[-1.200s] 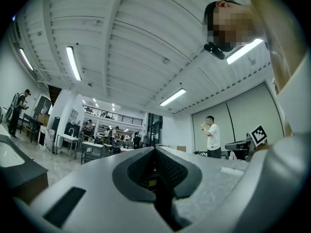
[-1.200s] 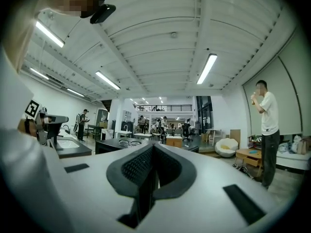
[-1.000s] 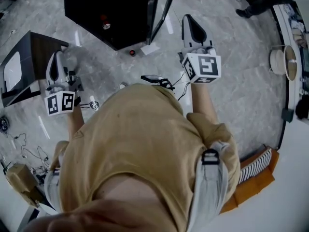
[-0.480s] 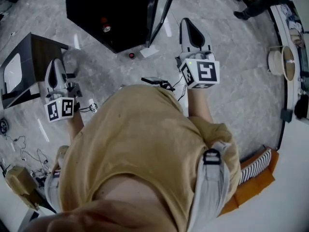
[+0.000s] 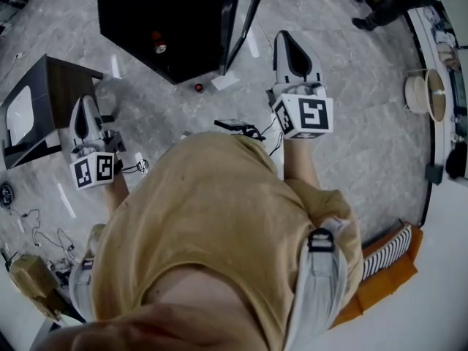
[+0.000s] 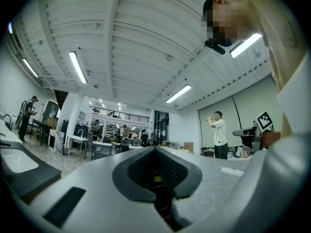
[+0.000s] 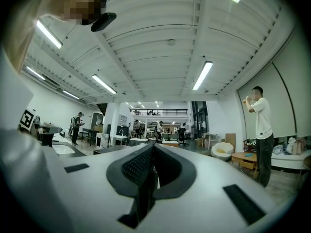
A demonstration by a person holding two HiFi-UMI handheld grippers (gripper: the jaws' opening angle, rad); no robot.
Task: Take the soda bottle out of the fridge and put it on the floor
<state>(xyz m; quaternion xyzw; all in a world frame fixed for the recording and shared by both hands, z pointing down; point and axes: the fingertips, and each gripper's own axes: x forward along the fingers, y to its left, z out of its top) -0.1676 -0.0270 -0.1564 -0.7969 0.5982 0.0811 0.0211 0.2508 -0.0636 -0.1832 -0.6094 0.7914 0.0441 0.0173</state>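
Soda bottle [image 5: 157, 45] was not in your grasp. It showed as a small red-and-white shape in the dark fridge [image 5: 131, 17], ahead of the left gripper [image 5: 85, 104] and off to its right, well apart from both sets of jaws. You held both pairs pressed together with nothing between them, and the right gripper [image 5: 287, 39] was near the open door [image 5: 245, 9].

From there I judged two risks. Reaching in with shut jaws would shove the bottle over rather than take it. Swinging the right gripper leftward could clip the door's edge. Loose cables [image 5: 238, 126] also lay behind the jaws near your feet, a snag if you stepped forward.

The bottle seemed to stand upright, cap up and long axis vertical, though it was too small to be sure.
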